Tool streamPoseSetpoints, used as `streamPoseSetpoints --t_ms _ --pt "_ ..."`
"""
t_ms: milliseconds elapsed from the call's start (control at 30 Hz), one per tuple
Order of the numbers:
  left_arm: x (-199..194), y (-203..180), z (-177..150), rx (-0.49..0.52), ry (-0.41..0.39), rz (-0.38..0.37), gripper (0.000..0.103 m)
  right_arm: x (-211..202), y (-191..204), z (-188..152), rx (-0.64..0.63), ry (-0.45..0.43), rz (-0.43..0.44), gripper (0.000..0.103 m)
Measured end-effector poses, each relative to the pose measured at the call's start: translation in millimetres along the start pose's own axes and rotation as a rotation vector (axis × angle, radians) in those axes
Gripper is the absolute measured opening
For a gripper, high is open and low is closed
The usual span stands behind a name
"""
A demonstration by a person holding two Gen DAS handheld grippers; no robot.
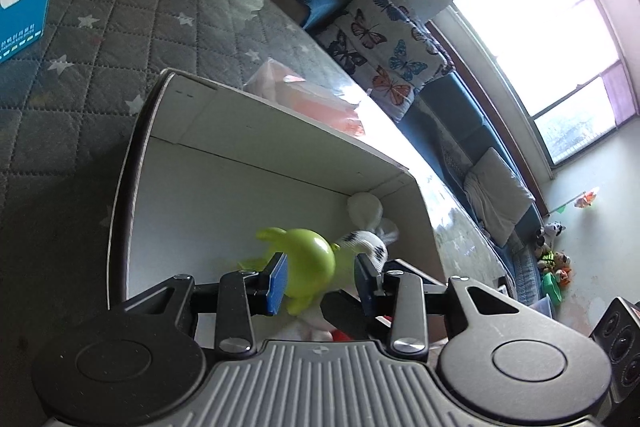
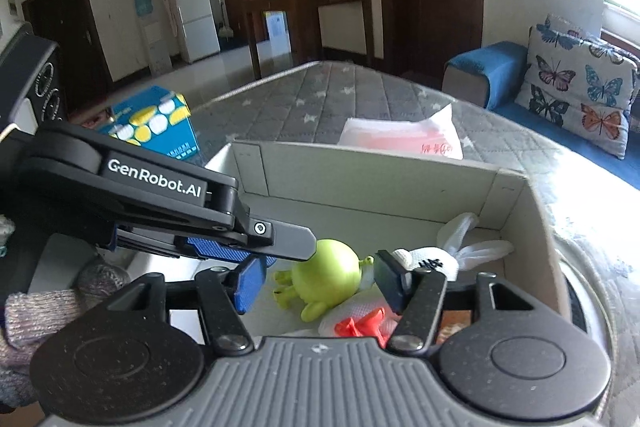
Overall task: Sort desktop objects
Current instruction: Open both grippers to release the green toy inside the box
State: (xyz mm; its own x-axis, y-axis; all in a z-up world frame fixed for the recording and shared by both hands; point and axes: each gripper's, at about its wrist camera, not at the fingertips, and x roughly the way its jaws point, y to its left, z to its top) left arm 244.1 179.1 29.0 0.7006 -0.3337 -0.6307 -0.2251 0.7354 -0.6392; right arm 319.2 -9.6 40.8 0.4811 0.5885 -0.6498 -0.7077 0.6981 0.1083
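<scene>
— Green toy (image 2: pixel 326 277) lies inside the cardboard box (image 2: pixel 516 203), beside the white plush rabbit (image 2: pixel 436 259).
— And the fingers?
— Right gripper (image 2: pixel 318 285) stands open above the toy, pads clear of it. Left gripper (image 1: pixel 320 283) is apart too, nothing clamped.
— The box?
— On the quilted table (image 2: pixel 320 103), near a blue carton (image 2: pixel 154 125).

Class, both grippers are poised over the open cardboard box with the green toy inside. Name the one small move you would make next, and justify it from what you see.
Probably lift the right gripper clear of the cardboard box. Its jaws stand apart, pressing on nothing, and the green toy already lies on the box floor beside the white plush rabbit, so that drop looks finished. The left gripper is open too.
</scene>
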Motion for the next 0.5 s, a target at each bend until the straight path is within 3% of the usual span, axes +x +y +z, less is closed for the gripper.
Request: streamPoseSetpoints --t_ms 100,167,500 --pt "-8.4 -8.8 -8.6 0.031 -0.003 -0.012 0.039 -19.8 3.9 -6.6 -0.002 -0.031 -0.008 0.070" --pt "-15.0 -14.6 -15.0 0.052 -0.006 -0.019 0.039 -32.3 6.3 -12.6 0.002 -0.053 -0.011 0.079" --pt "-42.2 -42.5 -52.4 0.155 -0.022 -0.047 0.039 -88.2 22.5 -49.7 -0.010 -0.130 -0.048 0.088"
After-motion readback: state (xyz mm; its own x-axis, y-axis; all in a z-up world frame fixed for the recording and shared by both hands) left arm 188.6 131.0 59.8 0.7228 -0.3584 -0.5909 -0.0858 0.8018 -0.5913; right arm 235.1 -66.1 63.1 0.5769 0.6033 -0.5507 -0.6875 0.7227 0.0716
